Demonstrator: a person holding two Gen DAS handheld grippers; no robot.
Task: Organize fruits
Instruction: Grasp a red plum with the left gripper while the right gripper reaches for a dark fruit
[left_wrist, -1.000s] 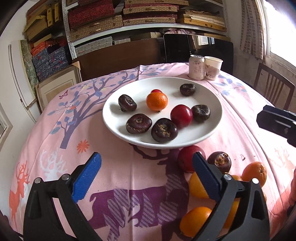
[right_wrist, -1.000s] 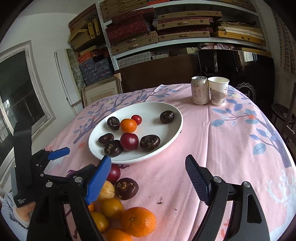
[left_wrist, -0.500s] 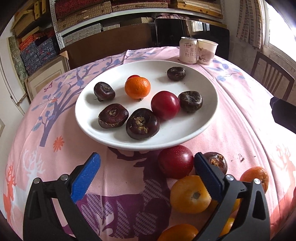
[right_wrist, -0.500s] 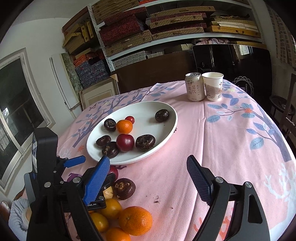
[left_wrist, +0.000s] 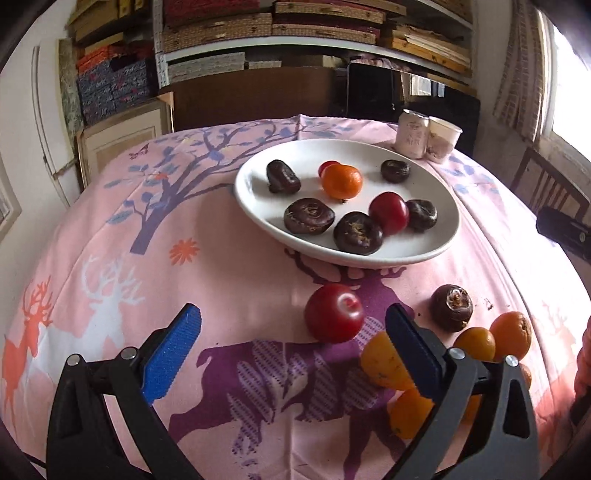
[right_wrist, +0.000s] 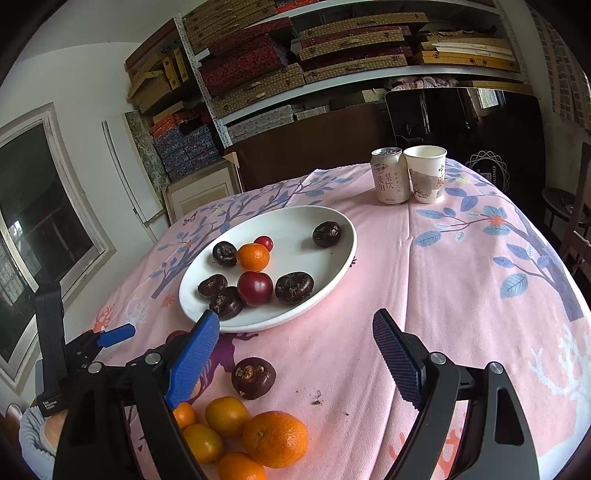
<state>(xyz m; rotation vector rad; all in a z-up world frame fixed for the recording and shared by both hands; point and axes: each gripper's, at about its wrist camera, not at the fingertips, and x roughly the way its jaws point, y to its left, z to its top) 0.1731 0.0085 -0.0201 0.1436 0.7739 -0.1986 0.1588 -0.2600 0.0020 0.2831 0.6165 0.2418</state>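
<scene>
A round table draped in a pink tablecloth printed with trees and deer is filling both views. A large white plate is sitting near the middle of it, holding several dark brown water chestnuts, a red plum, a small orange and a smaller red fruit just behind that orange. Beyond the plate, at the far edge of the cloth, a drink can and a paper cup are standing upright and touching. On the near side of the plate, loose fruit is lying on the cloth: a red plum just off the rim, a single water chestnut beside it, and a cluster of oranges nearest the cameras. The left gripper is hovering low over the cloth on the near side of the plate, its blue pads spread wide and holding nothing, the loose plum lying just ahead between them. The right gripper is likewise hanging wide apart and empty, above the loose chestnut.
</scene>
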